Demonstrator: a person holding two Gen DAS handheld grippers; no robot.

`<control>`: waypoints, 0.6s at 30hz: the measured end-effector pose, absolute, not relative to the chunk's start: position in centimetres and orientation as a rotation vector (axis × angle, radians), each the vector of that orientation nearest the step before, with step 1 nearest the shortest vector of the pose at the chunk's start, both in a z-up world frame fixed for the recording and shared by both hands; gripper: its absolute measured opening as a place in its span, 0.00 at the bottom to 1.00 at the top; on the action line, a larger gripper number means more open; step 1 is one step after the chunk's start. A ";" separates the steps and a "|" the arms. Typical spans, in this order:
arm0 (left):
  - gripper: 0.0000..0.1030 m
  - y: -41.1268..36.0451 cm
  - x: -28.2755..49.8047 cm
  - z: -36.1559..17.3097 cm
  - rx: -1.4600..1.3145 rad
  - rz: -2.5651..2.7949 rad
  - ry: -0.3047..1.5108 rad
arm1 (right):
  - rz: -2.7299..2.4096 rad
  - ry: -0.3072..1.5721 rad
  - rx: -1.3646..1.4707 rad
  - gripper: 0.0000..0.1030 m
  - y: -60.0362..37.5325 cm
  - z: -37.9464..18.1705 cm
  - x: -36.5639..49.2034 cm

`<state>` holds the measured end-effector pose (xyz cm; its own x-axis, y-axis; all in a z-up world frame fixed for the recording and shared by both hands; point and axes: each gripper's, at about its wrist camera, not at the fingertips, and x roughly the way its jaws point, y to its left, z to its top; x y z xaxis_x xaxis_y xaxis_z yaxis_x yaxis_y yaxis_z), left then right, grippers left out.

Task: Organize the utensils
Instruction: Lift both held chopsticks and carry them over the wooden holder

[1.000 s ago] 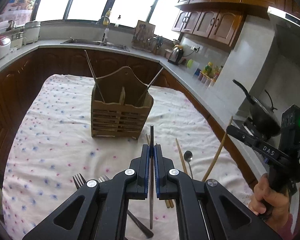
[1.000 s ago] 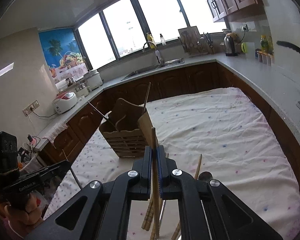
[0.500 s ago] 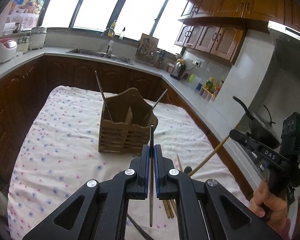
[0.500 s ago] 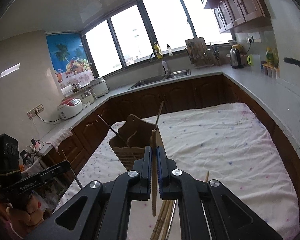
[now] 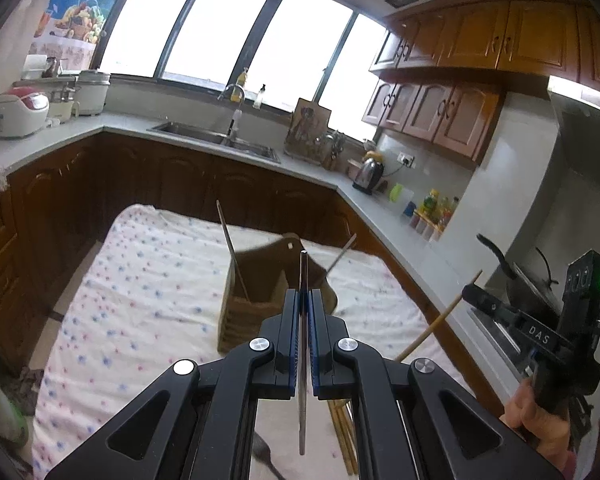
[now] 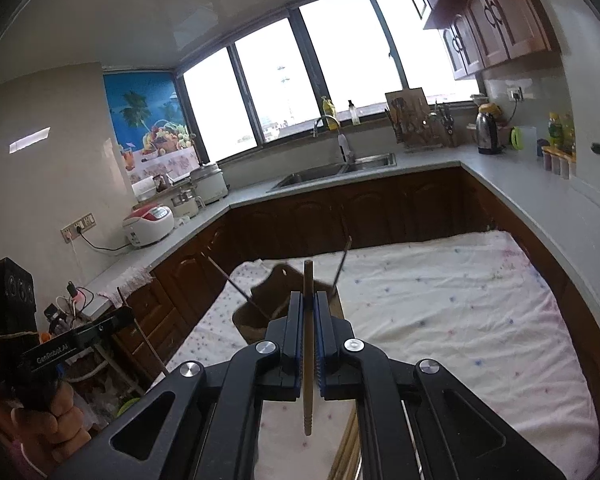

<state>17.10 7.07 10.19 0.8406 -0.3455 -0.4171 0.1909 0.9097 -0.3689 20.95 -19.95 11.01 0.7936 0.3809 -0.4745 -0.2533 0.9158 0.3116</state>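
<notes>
My left gripper [image 5: 303, 300] is shut on a thin metal utensil [image 5: 302, 400] held upright above the table. My right gripper [image 6: 308, 302] is shut on a wooden chopstick [image 6: 308, 392], also upright. The wooden utensil holder [image 5: 252, 304] stands on the dotted cloth just beyond both grippers, with two sticks leaning in it; it also shows in the right wrist view [image 6: 260, 316]. Loose chopsticks [image 5: 342, 428] and a fork [image 5: 264, 450] lie on the cloth below my left gripper. The right gripper [image 5: 472, 292] appears at right in the left wrist view with its chopstick [image 5: 432, 328].
The table carries a white dotted cloth [image 5: 140, 288]. Dark wooden cabinets and a grey counter [image 6: 540, 200] run around it, with a sink [image 5: 216, 140], kettle [image 5: 366, 174] and rice cooker [image 5: 18, 114]. A wok [image 5: 516, 280] sits on the stove at right.
Both grippers have risen and tilted up with their utensils, so the holder now sits lower and closer behind the fingertips. The loose utensils have dropped toward the bottom edge.
</notes>
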 end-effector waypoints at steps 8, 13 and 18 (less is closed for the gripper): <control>0.02 9.1 20.7 12.1 -0.357 -0.269 0.424 | 0.351 0.458 0.234 0.05 -19.4 14.8 24.3; 0.02 9.9 24.0 13.4 -0.354 -0.224 0.358 | 0.332 0.408 0.236 0.05 -19.2 16.1 27.4; 0.02 9.9 27.1 12.4 -0.368 -0.178 0.326 | 0.322 0.404 0.244 0.05 -19.2 15.1 29.8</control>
